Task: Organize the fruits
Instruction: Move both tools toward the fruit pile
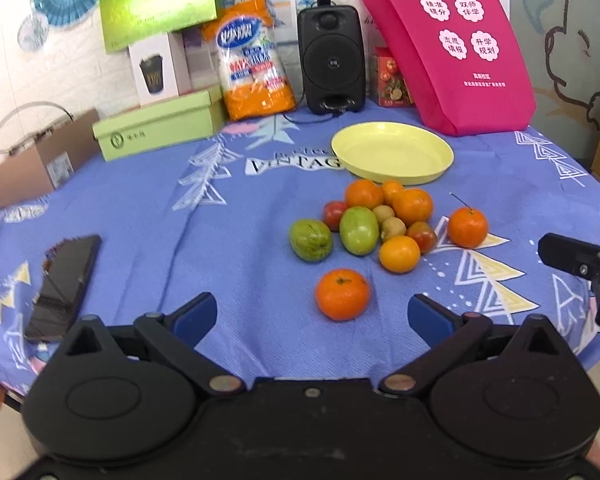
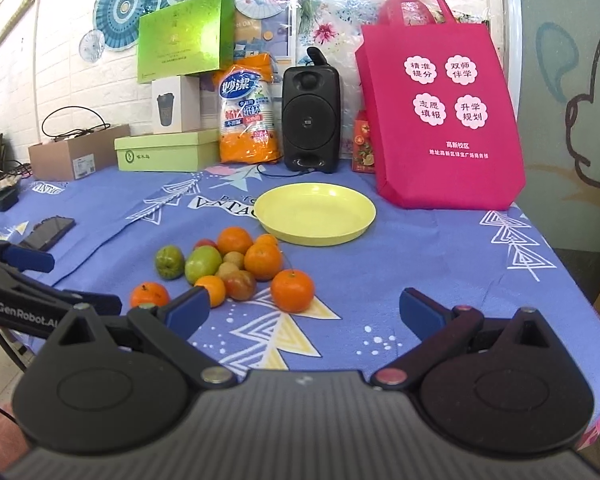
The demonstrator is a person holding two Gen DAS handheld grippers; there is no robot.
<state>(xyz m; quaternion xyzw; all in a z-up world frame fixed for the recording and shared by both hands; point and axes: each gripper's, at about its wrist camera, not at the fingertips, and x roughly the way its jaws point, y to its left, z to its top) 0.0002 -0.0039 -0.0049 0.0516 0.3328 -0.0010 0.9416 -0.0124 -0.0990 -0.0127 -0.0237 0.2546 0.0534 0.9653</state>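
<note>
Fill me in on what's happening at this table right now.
A person holds two grippers over a blue tablecloth, both open and holding nothing. The left gripper faces a lone orange set apart from the fruit pile; the right gripper hovers near another orange. The yellow plate behind the pile holds no fruit, so sorting hasn't begun.

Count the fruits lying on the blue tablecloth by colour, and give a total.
Orange fruits: 6
Green fruits: 2
Red fruits: 2
Small tan fruits: 2
Total: 12, all on the cloth, none on the yellow plate.
</note>
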